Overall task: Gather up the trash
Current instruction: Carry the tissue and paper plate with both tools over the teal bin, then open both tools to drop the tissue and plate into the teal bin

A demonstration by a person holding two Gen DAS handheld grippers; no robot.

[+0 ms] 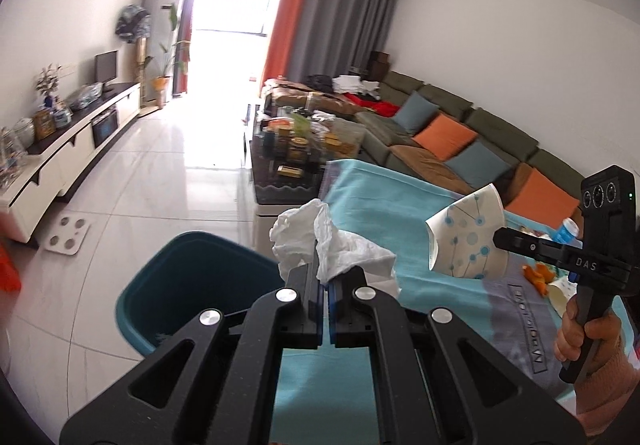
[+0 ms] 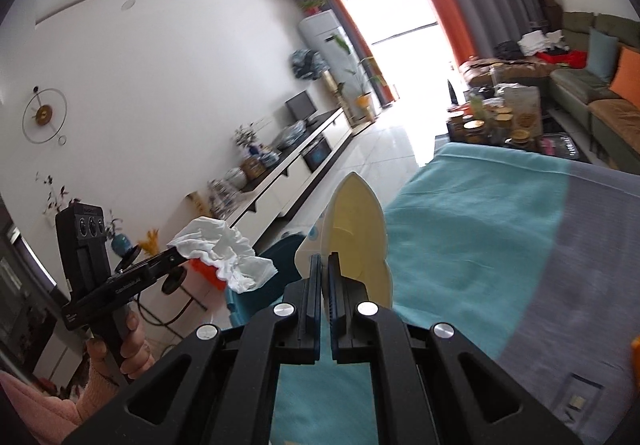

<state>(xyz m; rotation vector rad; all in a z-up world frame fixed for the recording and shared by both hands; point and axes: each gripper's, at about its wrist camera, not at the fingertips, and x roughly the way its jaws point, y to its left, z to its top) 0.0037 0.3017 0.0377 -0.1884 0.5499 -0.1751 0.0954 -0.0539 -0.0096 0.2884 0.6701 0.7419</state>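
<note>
My left gripper (image 1: pixel 326 277) is shut on a crumpled white tissue (image 1: pixel 320 241), held over the table edge just right of a teal bin (image 1: pixel 188 285) on the floor. To its right, my right gripper (image 1: pixel 500 239) is shut on a squashed paper cup (image 1: pixel 468 233), white with blue dots, above the teal and grey tablecloth (image 1: pixel 380 205). In the right wrist view, the right gripper (image 2: pixel 325 259) pinches the cup's rim and the cream inside of the cup (image 2: pixel 356 229) faces me. The left gripper (image 2: pixel 176 255) with the tissue (image 2: pixel 224 253) hangs to the left. The bin (image 2: pixel 276 277) is partly hidden behind them.
Orange peel (image 1: pixel 538 273) and a blue-capped bottle (image 1: pixel 568 231) lie on the cloth at the right. A coffee table with jars (image 1: pixel 296 149), a green sofa (image 1: pixel 460 133), a TV cabinet (image 1: pixel 72 149) and a floor scale (image 1: pixel 68 235) surround the tiled floor.
</note>
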